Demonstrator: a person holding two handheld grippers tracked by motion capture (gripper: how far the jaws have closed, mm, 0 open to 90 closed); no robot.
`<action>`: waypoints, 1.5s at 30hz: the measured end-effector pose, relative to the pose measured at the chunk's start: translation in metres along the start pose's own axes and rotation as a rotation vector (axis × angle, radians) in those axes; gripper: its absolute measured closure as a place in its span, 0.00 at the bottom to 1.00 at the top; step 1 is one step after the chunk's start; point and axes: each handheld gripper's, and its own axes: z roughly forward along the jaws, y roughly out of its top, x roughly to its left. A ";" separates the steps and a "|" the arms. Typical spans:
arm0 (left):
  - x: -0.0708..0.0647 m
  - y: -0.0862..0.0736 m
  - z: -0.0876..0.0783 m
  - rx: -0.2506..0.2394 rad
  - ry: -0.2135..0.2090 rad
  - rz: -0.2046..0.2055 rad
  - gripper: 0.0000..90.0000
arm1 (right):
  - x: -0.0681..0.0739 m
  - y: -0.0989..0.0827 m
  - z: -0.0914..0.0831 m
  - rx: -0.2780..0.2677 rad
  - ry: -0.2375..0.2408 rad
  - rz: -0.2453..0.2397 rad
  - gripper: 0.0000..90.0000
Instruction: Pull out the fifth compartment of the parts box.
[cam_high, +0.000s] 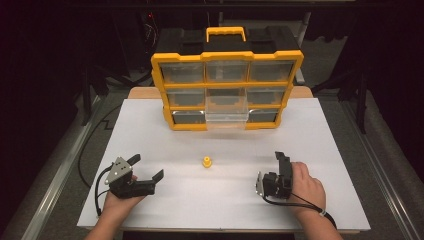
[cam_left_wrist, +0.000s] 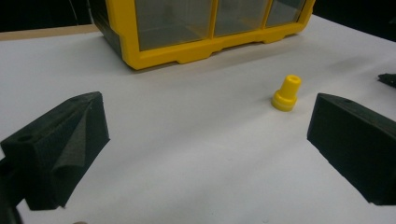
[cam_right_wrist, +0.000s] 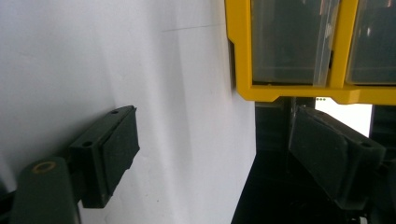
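At the far side of the white surface (cam_high: 150, 130) I see the yellow organizer (cam_high: 227, 90), upright, its bottom middle clear drawer (cam_high: 226, 119) pulled out. Nearer, I have the left tool (cam_high: 148, 167) at the near left, jaws wide and empty, and the right tool (cam_high: 280, 161) at the near right, jaws apart with nothing between them. Between the tools, well apart from both, the small yellow peg (cam_high: 207, 161) stands upright on the surface.
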 end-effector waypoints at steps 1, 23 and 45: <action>0.000 0.001 -0.001 -0.010 -0.003 -0.009 0.00 | 0.000 -0.001 0.000 -0.008 -0.002 0.002 0.17; 0.002 -0.001 0.002 0.018 0.013 -0.008 0.00 | -0.001 0.002 -0.003 -0.049 0.002 0.031 0.00; 0.008 -0.004 -0.002 0.028 -0.004 -0.043 0.00 | -0.009 -0.023 0.001 -0.089 0.285 0.724 0.00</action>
